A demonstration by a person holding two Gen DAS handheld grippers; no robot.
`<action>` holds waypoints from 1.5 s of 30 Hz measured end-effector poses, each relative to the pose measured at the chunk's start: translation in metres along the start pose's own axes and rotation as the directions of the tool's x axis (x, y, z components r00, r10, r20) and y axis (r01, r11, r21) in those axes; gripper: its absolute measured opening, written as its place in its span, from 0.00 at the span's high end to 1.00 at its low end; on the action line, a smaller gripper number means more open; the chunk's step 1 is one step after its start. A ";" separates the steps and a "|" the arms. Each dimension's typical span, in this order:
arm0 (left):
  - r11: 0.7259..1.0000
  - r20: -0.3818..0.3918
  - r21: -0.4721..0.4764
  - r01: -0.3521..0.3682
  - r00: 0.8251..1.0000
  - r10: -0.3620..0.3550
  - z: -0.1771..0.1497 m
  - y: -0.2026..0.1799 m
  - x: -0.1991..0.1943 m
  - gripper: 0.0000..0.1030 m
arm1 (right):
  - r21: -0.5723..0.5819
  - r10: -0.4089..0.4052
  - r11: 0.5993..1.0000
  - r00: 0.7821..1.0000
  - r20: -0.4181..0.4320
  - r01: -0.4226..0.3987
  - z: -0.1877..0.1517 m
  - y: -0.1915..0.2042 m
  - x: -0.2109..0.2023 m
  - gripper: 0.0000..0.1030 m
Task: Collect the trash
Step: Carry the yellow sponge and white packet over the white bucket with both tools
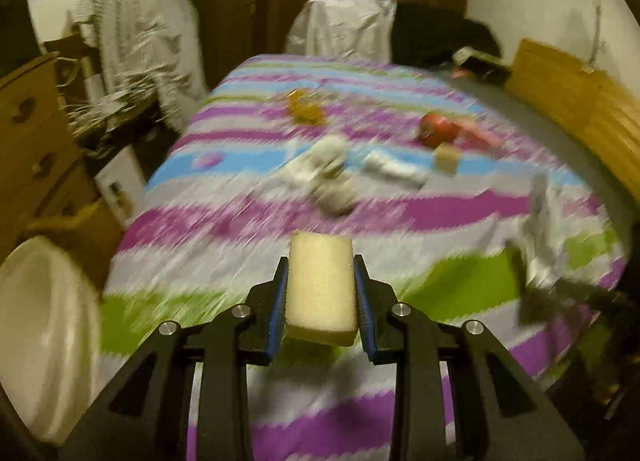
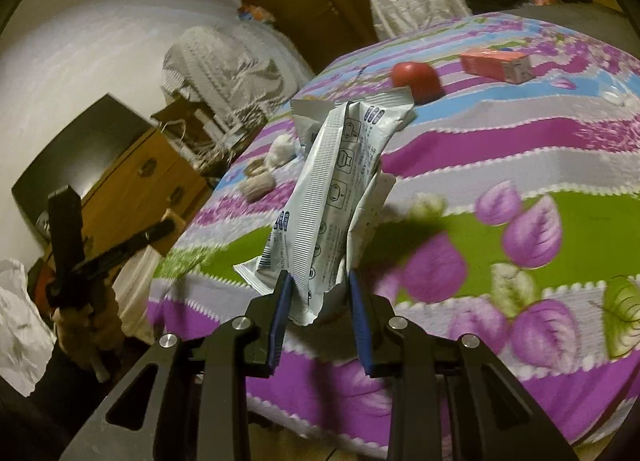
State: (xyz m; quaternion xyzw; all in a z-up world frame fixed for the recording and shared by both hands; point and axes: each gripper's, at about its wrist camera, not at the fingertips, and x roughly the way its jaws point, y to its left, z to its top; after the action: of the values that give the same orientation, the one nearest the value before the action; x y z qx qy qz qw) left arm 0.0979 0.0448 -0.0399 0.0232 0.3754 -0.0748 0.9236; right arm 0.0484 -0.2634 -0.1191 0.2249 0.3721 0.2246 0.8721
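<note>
Bedspread [image 1: 460, 209], striped purple, green, blue and grey with a flower print, covers the bed and fills most of both views; the left wrist view is smeared by blur. Dresser [image 2: 140, 177] of wood stands beside the bed, with a white bag [image 1: 44, 337] low at the left edge of the left wrist view. Left gripper [image 1: 321, 293] is clenched on a pale sponge [image 1: 322, 287], blue pads pressing both its sides, the block lifted clear of the bedspread. Right gripper [image 2: 318, 301] grasps a crumpled white wrapper [image 2: 340, 189] by its lower end; the printed pack stands up tall between the pads, above the bedspread. Hand [image 2: 86, 325] holding the other gripper shows at the left of the right wrist view, beside the bed's edge. Trash still lying on the bedspread: a red box [image 2: 496, 65] near the far side, a red ball [image 2: 416, 79] just beside it, a flat white packet [image 1: 394, 169] at centre, pale crumpled lumps [image 1: 332, 177] near it, a small tan cube [image 1: 446, 159] close to the ball, and an orange scrap [image 1: 306, 109] further back, too blurred to identify.
</note>
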 end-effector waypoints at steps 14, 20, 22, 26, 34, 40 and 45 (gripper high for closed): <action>0.995 -0.034 -0.044 -0.089 0.996 0.087 -0.038 0.005 0.026 0.55 | -0.010 0.003 1.000 0.996 -0.087 -0.004 -0.007 0.019 0.022 0.68; 0.993 -0.013 -0.053 -0.102 0.995 0.102 -0.042 0.002 0.025 0.55 | 0.025 0.006 1.000 0.995 -0.095 -0.004 -0.004 0.022 0.029 0.64; 0.993 -0.006 -0.060 -0.103 0.995 0.103 -0.043 0.003 0.025 0.55 | 0.033 0.009 0.999 0.996 -0.092 -0.006 -0.005 0.021 0.032 0.64; 0.990 0.006 -0.078 -0.118 0.993 0.119 -0.044 0.004 0.024 0.70 | 0.046 0.015 0.999 0.997 -0.077 -0.011 -0.005 0.019 0.032 0.70; 0.981 -0.005 -0.143 -0.130 0.991 0.131 -0.033 0.014 -0.002 0.72 | -0.131 -0.053 0.990 0.998 -0.031 0.049 0.000 0.065 0.015 0.72; 0.967 0.030 -0.168 -0.189 0.980 0.197 -0.017 0.029 -0.040 0.72 | -0.247 -0.034 0.969 0.999 -0.010 0.030 0.014 0.114 0.017 0.72; 0.939 0.066 -0.221 -0.262 0.957 0.283 -0.003 0.064 -0.075 0.72 | -0.382 0.026 0.924 1.000 -0.017 -0.030 0.035 0.188 0.035 0.72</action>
State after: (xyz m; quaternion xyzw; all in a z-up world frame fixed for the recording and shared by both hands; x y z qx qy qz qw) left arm 0.0530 0.1175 0.0093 -0.0261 0.3290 0.0927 0.9394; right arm 0.0539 -0.1021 -0.0118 0.0545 0.3229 0.3067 0.8937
